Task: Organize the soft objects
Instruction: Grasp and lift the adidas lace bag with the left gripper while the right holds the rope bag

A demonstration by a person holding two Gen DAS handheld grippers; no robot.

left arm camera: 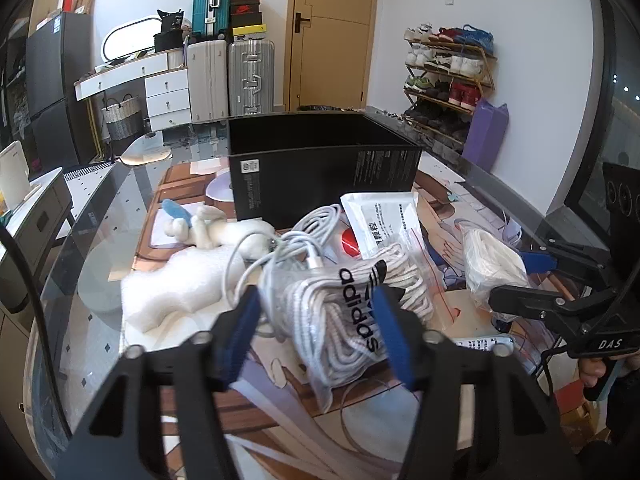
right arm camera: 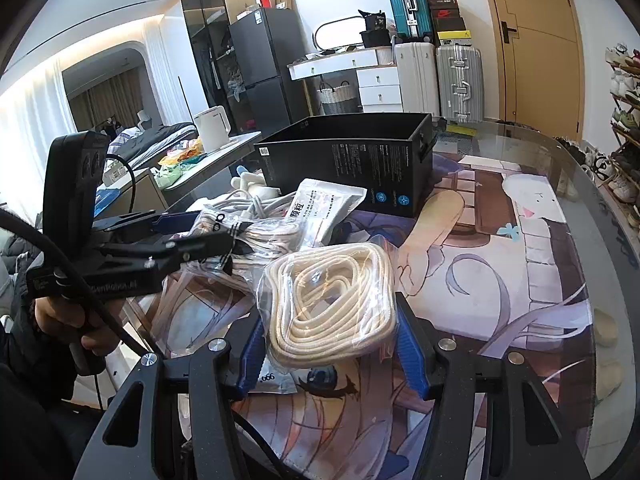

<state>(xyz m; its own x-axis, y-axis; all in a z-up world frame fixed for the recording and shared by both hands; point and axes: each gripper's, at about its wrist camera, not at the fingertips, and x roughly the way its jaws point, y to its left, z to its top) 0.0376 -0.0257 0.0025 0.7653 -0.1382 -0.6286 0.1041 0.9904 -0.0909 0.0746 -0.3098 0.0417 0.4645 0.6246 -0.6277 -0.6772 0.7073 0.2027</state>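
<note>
My left gripper (left arm camera: 316,300) is shut on a clear bag of white adidas socks (left arm camera: 352,312); its blue pads press both sides of the bag. My right gripper (right arm camera: 330,332) is shut on a clear bag of cream rope (right arm camera: 332,304), which also shows in the left wrist view (left arm camera: 492,264). An open black box (left arm camera: 320,168) stands behind the pile on the table; it also shows in the right wrist view (right arm camera: 352,156). A white plush toy (left arm camera: 216,232), a white cable coil (left arm camera: 288,240), a white pouch (left arm camera: 384,220) and white foam (left arm camera: 176,288) lie near the box.
The glass table has a printed anime mat (right arm camera: 520,248). A roll of tape (left arm camera: 220,192) lies left of the box. A white kettle (right arm camera: 212,128) stands on a side counter. Suitcases (left arm camera: 248,76) and a shoe rack (left arm camera: 448,80) stand at the far wall.
</note>
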